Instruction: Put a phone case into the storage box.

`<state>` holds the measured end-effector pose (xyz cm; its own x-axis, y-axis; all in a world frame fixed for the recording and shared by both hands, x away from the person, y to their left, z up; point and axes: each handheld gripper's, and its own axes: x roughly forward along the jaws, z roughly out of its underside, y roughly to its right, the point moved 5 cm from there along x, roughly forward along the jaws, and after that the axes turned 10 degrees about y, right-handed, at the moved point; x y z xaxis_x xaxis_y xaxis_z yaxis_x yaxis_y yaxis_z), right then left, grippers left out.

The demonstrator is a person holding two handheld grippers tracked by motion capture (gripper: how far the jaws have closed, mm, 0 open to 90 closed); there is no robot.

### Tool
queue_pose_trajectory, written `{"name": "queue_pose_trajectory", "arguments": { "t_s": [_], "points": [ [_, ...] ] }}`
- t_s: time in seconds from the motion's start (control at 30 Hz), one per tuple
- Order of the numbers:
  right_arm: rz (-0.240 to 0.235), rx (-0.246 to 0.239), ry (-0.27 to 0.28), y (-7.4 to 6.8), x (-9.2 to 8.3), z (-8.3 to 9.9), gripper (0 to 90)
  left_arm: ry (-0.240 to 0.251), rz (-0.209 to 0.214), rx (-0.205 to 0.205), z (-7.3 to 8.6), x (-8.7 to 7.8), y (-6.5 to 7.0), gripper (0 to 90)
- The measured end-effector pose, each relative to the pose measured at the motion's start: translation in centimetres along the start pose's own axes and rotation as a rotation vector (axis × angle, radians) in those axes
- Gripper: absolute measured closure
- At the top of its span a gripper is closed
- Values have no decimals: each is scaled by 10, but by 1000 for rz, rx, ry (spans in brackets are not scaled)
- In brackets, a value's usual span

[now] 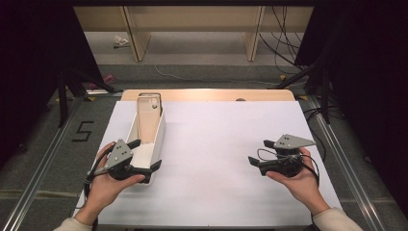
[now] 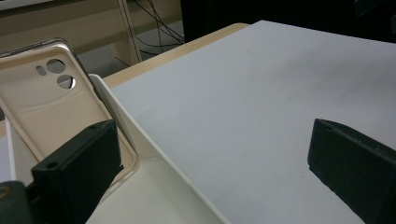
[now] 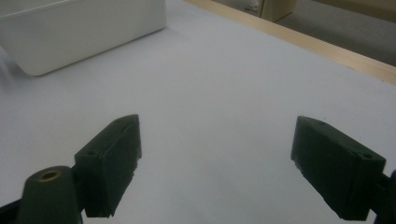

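**Left gripper straddling the wall of the white box, right gripper idling apart**

The left gripper is sitting at the near end of the white box, its jaws spread wide — one is reaching inside the box, the other is lying outside, with the box's long wall passing between them. In the left gripper view the inner jaw is resting just in front of the phone case, and the outer jaw is hanging over the white sheet; neither jaw is pressing on the wall or on the case, so the gripper is holding nothing.

The phone case, beige with camera cut-outs near its top, is standing tilted inside the box, ahead of the left gripper, leaning back against the box's far end and rising above its rim. Its lower edge is lying close beside the inner jaw; whether the two are touching cannot be told.

The right gripper is hovering well apart from the box, off to the far side of the sheet from the left one, held in the person's right hand. Its jaws are also standing wide open, with bare white sheet between them — it is gripping nothing. From this gripper, the white box is lying ahead and to the left, and the wooden table edge is running across beyond the sheet.
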<state>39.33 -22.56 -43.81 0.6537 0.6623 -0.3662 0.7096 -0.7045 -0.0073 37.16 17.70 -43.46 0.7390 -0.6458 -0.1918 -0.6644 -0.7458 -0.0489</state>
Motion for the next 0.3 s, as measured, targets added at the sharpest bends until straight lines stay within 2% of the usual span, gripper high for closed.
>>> {"name": "queue_pose_trajectory", "arguments": {
  "t_s": [0.3],
  "points": [
    [-7,4,0,-1,2,0,169,4,-5,-3,1,1,1,24]
  ]
}}
